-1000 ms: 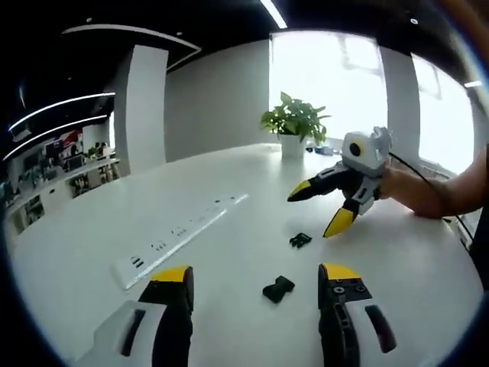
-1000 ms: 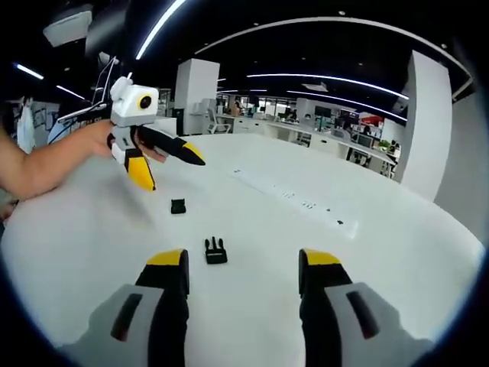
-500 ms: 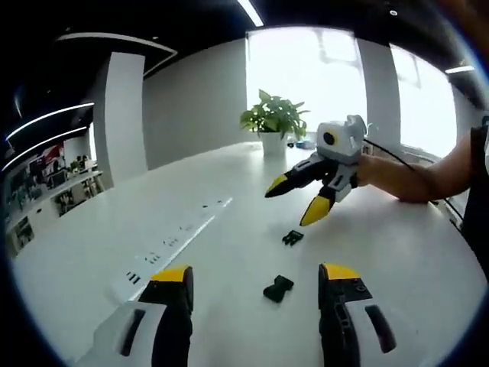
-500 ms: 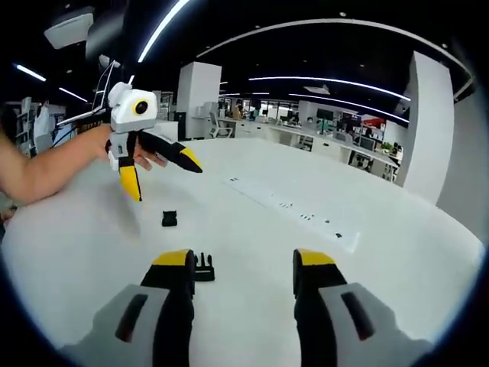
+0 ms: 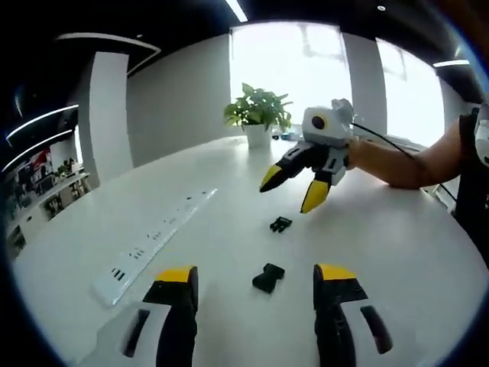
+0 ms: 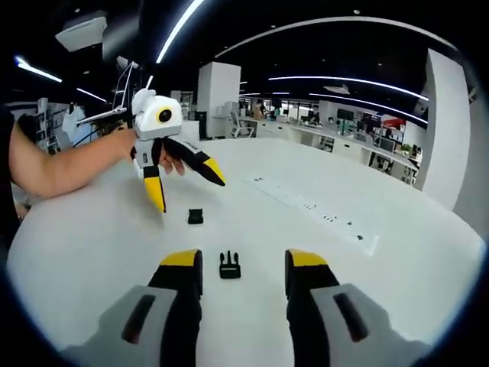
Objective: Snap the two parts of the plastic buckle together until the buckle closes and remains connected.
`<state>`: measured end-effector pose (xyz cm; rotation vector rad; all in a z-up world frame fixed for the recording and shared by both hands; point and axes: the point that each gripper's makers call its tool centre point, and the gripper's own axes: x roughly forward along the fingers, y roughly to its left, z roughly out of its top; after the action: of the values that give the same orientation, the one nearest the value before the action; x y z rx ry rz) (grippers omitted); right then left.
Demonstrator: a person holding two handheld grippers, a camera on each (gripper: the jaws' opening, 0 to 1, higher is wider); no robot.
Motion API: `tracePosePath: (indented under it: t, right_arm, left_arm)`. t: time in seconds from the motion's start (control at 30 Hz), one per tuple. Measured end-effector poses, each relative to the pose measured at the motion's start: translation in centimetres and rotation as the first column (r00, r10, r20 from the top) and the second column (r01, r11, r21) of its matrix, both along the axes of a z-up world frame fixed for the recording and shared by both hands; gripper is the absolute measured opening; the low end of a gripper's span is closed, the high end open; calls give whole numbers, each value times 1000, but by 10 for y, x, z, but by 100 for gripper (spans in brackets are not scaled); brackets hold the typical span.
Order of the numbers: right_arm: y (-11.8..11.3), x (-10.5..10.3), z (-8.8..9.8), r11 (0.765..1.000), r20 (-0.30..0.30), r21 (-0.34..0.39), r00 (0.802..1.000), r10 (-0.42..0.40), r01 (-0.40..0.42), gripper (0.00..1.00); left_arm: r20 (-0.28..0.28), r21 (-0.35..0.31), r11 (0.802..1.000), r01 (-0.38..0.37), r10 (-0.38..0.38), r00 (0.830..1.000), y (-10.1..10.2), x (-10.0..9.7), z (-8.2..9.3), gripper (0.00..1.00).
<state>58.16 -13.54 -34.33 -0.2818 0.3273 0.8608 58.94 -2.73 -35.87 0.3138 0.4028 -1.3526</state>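
Surface: big white table point(image 5: 397, 252), rounded edge, glossy, mostly bare. Long white power strip point(image 5: 157, 243) w/ sockets lies flat across it; in right gripper view same strip point(image 6: 313, 212) runs off toward the far right.

Buckle is in two pcs, both lying on the table, apart from each other, not joined. Socket half point(image 5: 268, 277) sits between the left gripper point(image 5: 256, 277) jaws in left gripper view, nothing touching it; in right gripper view it's the small black block point(image 6: 195, 216) further out. Pronged half point(image 6: 229, 264) lies between the right gripper point(image 6: 243, 264) jaws in right gripper view, prongs visible, not touched; in left gripper view it's the pc point(image 5: 280, 224) just below the other gripper's tips.

Left gripper: jaws spread wide, holding nothing. Right gripper: jaws also well apart, holding nothing. Each one shows in the other's cam, held in a hand above the table w/ yellow-tipped jaws splayed.

Room: open-plan office. Left gripper view: potted plant point(image 5: 256, 115) at the far table edge, bright windows behind, white pillar on the left, linear ceiling lights. Right gripper view: dark ceiling w/ curved light strips, rows of desks in the bkgd, white column far right.
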Motion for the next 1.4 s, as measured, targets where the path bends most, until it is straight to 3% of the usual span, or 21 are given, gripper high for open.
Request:
tracePosePath:
  t: [0.3,0.47,0.6,0.73,0.9,1.4]
  right_arm:
    - [4,-6,-11,999,-27,-26,999,42,-43,39]
    - [6,-8,-17,998,-47,-26,997,57,-58,37]
    - [8,-8,-19,998,-52,-27,997,64,-65,36]
    - [9,-7,-22,997,-53,-33,996,68,-69,33]
    - [9,-5,-20,998,-43,-25,997,65,-66,22]
    - [13,-3,-25,995,-39,-52,996,86,-88,19]
  left_arm:
    - [-15,16,998,68,-68,998,-5,-13,-6,53]
    - [-13,-8,996,91,-91,996,-8,-17,-3,50]
    - [-17,4,996,90,-90,996,-7,-16,-7,47]
    - [-85,-20,996,87,-88,992,-6,-20,-6,38]
    - [-71,-32,997,65,-67,995,-5,-15,-4,32]
    - [-95,-5,998,69,-70,993,-7,-19,-17,32]
